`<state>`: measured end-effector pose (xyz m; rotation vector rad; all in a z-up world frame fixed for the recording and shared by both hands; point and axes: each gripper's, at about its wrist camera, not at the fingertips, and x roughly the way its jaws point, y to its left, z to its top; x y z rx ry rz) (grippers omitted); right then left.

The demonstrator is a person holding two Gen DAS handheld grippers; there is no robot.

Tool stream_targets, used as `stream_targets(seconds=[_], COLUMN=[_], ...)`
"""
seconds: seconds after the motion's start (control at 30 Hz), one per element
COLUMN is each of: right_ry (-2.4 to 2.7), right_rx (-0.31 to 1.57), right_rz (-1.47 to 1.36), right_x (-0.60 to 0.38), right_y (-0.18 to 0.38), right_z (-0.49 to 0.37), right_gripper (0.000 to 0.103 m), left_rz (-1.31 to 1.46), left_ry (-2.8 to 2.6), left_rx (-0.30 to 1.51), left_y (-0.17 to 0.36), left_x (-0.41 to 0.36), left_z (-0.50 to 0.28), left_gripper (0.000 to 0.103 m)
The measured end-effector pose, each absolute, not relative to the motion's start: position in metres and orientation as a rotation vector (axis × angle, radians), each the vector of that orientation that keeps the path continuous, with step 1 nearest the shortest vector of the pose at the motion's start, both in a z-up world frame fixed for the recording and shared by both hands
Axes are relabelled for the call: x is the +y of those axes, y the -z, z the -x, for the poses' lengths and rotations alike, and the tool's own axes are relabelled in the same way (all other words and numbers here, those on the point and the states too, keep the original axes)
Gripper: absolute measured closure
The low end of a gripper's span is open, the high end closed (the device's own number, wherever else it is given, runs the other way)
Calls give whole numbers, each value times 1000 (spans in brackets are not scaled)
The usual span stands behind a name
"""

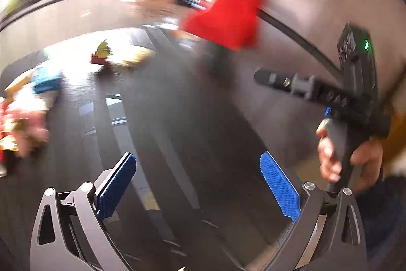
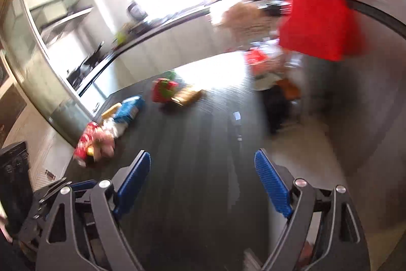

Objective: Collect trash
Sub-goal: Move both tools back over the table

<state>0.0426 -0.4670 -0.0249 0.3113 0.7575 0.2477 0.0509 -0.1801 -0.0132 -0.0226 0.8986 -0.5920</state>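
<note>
Both views are motion-blurred. Trash lies on a dark table [image 2: 203, 144]: a red and pink wrapper heap [image 2: 95, 141], a blue packet [image 2: 129, 108], a red-green packet [image 2: 165, 89] and a tan wrapper [image 2: 189, 97]. In the left wrist view the pink heap [image 1: 20, 126], the blue packet [image 1: 47, 79] and the red-green packet [image 1: 101, 55] lie to the left. My left gripper [image 1: 198, 182] is open and empty above the table. My right gripper [image 2: 203, 179] is open and empty; its body [image 1: 355, 93] shows at the right of the left wrist view.
A red bag [image 2: 319, 4] hangs at the upper right and also shows in the left wrist view [image 1: 233, 6]. A heap of bags and clutter [image 2: 269, 62] sits beyond the table's far right corner. A long counter [image 2: 152, 37] runs behind. Pale floor [image 2: 317, 156] lies right of the table.
</note>
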Motion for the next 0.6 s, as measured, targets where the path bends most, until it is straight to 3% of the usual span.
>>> stream_targets(seconds=[0.13, 0.33, 0.57, 0.6], right_ry=[-277, -233, -189, -192], right_rx=[818, 787, 803, 808], right_rz=[-429, -425, -414, -414], right_x=[-427, -440, -490, -493], right_y=[29, 25, 46, 48], right_z=[-139, -171, -154, -155], right_gripper=[21, 21, 20, 20], left_rz=[7, -141, -96, -94], left_ry=[458, 329, 328, 328], left_rx=[866, 884, 968, 971], left_y=[-10, 13, 69, 72], left_x=[-148, -180, -193, -196], left_z=[-152, -289, -346, -346], left_gripper=[8, 8, 8, 12])
